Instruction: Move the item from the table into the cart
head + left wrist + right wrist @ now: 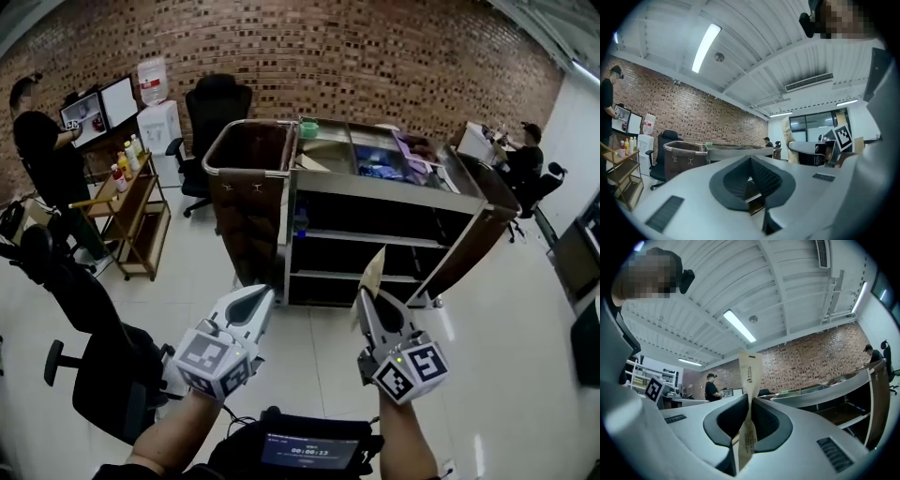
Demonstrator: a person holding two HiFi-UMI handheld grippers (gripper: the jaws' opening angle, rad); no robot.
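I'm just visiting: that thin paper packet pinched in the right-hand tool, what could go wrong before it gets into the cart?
1. The paper packet is thin and stands well past the tips of the right gripper, which pinches only a narrow strip of it, so it may bend or slip out.
2. The cart already has other items in its top compartments; a release short of the rim would likely drop the packet on the floor.

Colour-wise: left tongs (262, 294) and right tongs (365, 296) are pale grey-white with black pads, plus black-and-white checker-ish marker cubes. The paper sachet (373, 271) is beige with dark print. The cart (394, 187) is grey metal with dark brown side panels, the brick wall (375, 56) is reddish-brown, and the floor (506, 319) is glossy white.
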